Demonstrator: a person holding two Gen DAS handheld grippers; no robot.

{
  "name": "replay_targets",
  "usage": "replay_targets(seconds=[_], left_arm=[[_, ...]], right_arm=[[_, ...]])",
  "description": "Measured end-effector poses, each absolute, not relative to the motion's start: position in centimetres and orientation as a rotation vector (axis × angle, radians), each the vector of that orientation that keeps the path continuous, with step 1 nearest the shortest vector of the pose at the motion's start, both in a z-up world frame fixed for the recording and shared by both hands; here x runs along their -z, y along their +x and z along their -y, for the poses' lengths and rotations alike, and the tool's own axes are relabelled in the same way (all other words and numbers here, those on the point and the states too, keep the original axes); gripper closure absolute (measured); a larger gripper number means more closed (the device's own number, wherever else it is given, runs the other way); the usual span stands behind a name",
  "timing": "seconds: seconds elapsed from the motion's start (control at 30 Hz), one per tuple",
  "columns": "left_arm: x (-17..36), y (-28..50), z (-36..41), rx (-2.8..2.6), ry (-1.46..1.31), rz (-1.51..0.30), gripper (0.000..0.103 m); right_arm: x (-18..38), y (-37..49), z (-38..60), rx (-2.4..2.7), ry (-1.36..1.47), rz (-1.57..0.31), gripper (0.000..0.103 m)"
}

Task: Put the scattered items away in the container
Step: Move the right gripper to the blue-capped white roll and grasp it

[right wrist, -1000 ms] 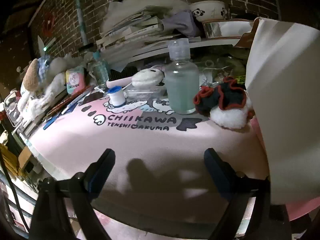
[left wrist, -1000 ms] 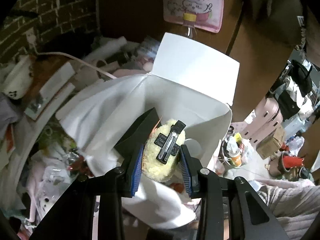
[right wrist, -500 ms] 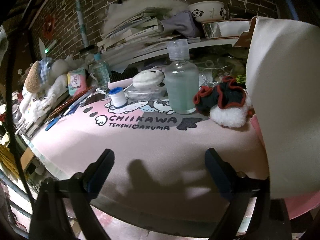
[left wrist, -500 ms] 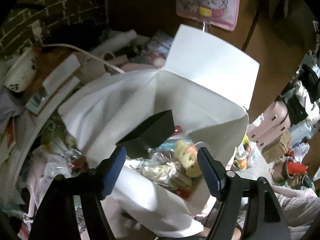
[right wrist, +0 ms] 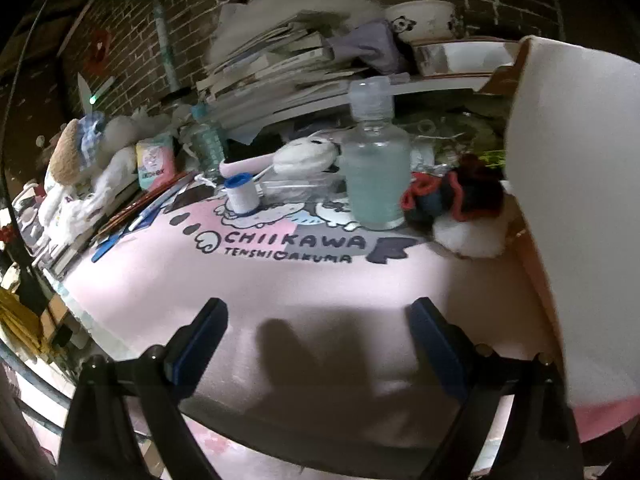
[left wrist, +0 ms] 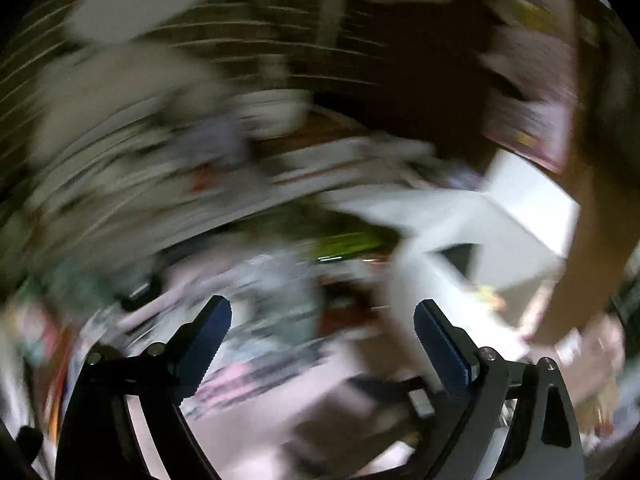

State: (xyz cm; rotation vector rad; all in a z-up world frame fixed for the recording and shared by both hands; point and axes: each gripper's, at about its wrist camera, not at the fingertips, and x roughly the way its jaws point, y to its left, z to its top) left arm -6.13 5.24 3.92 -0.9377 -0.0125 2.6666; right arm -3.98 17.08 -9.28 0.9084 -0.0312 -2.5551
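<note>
The left gripper (left wrist: 322, 330) has its jaws opening with nothing between them, in a badly blurred view with the white box (left wrist: 520, 224) off to its right. The right gripper (right wrist: 318, 328) is spread wide and empty above the pink mat (right wrist: 280, 288); beyond it stand a clear bottle (right wrist: 376, 172), a small white roll (right wrist: 241, 196) and a black-and-red scrunchie (right wrist: 468, 194) beside the box's wall (right wrist: 576, 208).

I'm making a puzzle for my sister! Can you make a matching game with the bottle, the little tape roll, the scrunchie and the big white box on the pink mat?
Things:
1. clear bottle
2. tape roll
3. scrunchie
4. white box

Clues:
A. black with red edging
B. far right of the mat
C. pale liquid inside
D. white with a blue rim

Pairs: 1-C, 2-D, 3-A, 4-B
</note>
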Motion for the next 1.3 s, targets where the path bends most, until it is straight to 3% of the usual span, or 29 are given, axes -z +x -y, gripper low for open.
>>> replay_targets(seconds=[0.2,0.7,0.77,0.83,0.93,1.3], left_arm=[[-0.8,-2.9,3.6,-3.069,-0.933,0.26,0.011],[2.4,1.6,8.6,-3.164,-0.931,0.364,0.01],[2.5,1.7,8.9,-3.164,-0.931,0.372,0.01],[2.7,1.9,9.3,-3.159,-0.926,0.387,0.01],[2.9,2.1,9.8,-3.144,-0.921,0.418,0.01],[3.4,2.1,10.9,-3.126,-0.922,0.457,0.01]], right_arm=[[8.3,-4.6,-15.2,2.515,0.895,-0.02,0.011],[5.5,-8.2,-8.9,2.4,0.854,-0.067,0.012],[5.3,-8.8,-7.9,2.382,0.85,-0.093,0.018],[5.4,-9.8,-7.1,2.364,0.887,-0.125,0.04],[6.1,-11.4,-6.0,2.343,0.98,-0.168,0.051],[8.2,-14.5,-4.3,2.327,1.087,-0.147,0.063]])
